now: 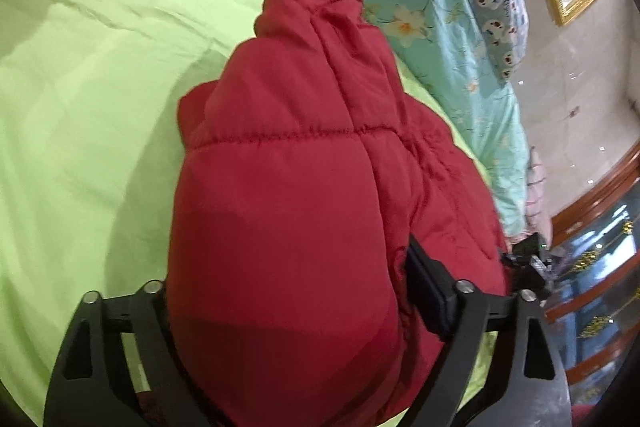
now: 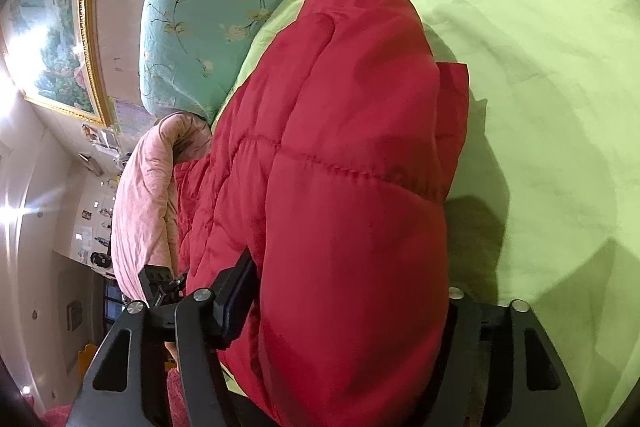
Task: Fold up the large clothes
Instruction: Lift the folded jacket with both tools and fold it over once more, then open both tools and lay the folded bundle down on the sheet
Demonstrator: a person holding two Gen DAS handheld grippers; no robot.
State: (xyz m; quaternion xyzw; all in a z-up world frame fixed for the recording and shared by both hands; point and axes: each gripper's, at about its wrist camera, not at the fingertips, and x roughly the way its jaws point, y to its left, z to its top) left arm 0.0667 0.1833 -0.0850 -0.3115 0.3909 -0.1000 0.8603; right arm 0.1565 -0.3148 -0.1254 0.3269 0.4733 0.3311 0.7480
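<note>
Red jacket [image 1: 304,187] lies bunched on the bed's green sheet [image 1: 80,87]. Left gripper [image 1: 288,303] and right gripper [image 2: 340,307]: jaws wide, jacket bulging between them, grip unclear.

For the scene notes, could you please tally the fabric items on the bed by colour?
Red: 1, puffy jacket
Light green: 1, bed sheet
Teal floral: 1, quilt
Pink: 1, blanket
White patterned: 1, pillow
Total: 5
</note>
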